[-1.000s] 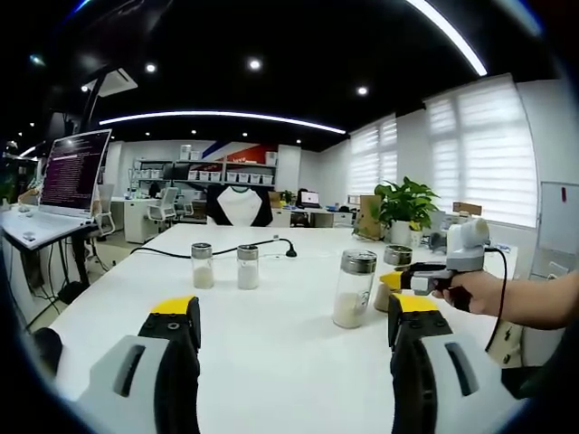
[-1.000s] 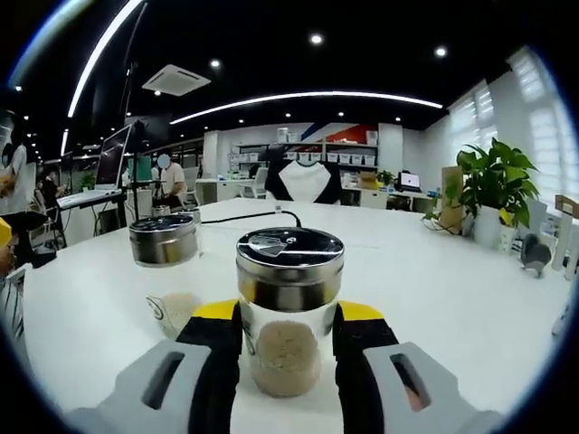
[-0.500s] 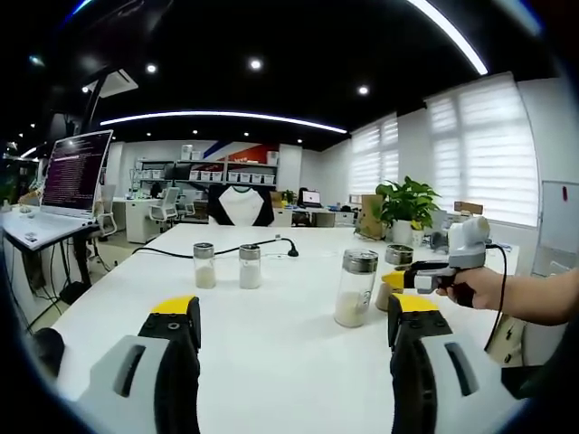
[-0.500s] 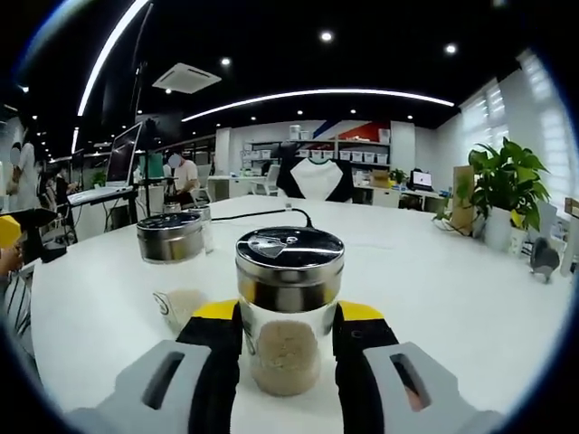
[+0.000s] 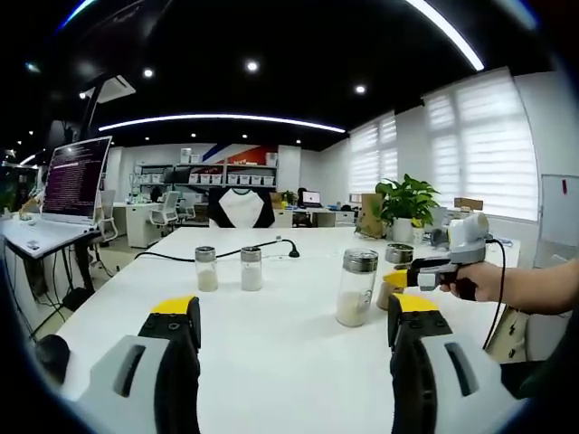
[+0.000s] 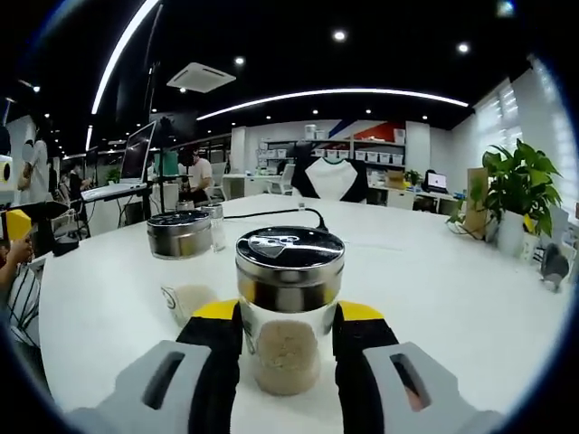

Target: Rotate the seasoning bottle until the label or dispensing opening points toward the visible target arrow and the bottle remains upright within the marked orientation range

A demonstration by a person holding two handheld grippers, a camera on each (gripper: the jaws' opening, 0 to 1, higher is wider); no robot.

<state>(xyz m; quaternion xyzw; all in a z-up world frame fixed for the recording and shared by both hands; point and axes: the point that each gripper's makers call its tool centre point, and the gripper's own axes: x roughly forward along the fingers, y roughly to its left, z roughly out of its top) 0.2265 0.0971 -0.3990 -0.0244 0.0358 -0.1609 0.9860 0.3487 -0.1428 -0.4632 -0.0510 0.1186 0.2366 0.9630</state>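
Note:
In the right gripper view, a glass seasoning bottle [image 6: 289,271] with a steel lid and pale powder stands upright on the white table [image 6: 434,289]. My right gripper [image 6: 289,318] is shut on it, its yellow-tipped jaws pressed against both sides. A second, similar bottle [image 6: 181,237] stands just behind it to the left. In the left gripper view, my left gripper [image 5: 294,348] hangs open over the table with nothing between its jaws. The right gripper [image 5: 409,276], held by a hand, is on the bottle [image 5: 397,256] at the right, next to the taller bottle [image 5: 355,287].
Two small shakers [image 5: 229,268] stand mid-table beside a black cable [image 5: 226,250]. A potted plant [image 5: 404,201] sits at the far right edge of the table. A monitor [image 5: 77,178] stands on a desk to the left. A person [image 6: 18,280] is at the table's left edge.
The right gripper view has swung a little while the bottle stays fixed between its jaws; the room behind has shifted right. The left gripper has hardly moved.

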